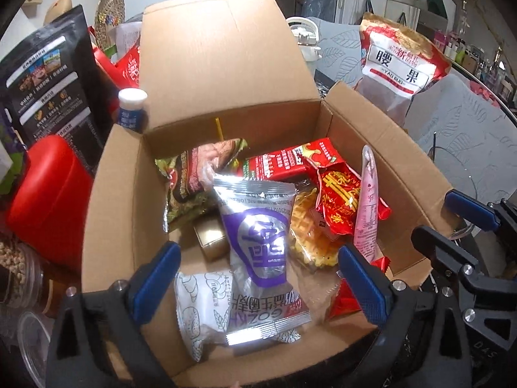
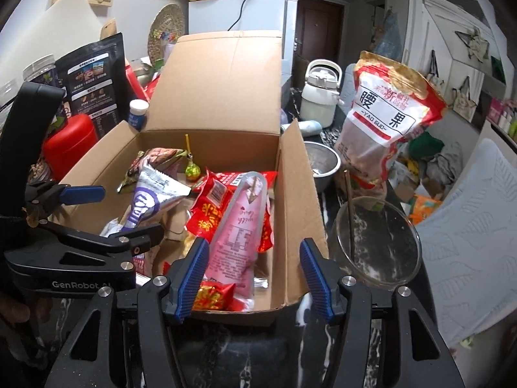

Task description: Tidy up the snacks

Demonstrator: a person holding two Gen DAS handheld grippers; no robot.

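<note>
Both tools are hovering spread and empty; the left tool [image 1: 258,278] is framing the silver-purple packet [image 1: 258,236], its long axis running lower-centre to centre, inside the cardboard box [image 1: 110,194].

Even indoor light, moderately bright. Strong glare on silver-purple snack packet [image 1: 258,236], print washed out at lower seam. Fisheye bends edges, black vignette in corners. Soft shadows inside cardboard box [image 1: 122,194]. Periphery slightly blurred.
</note>
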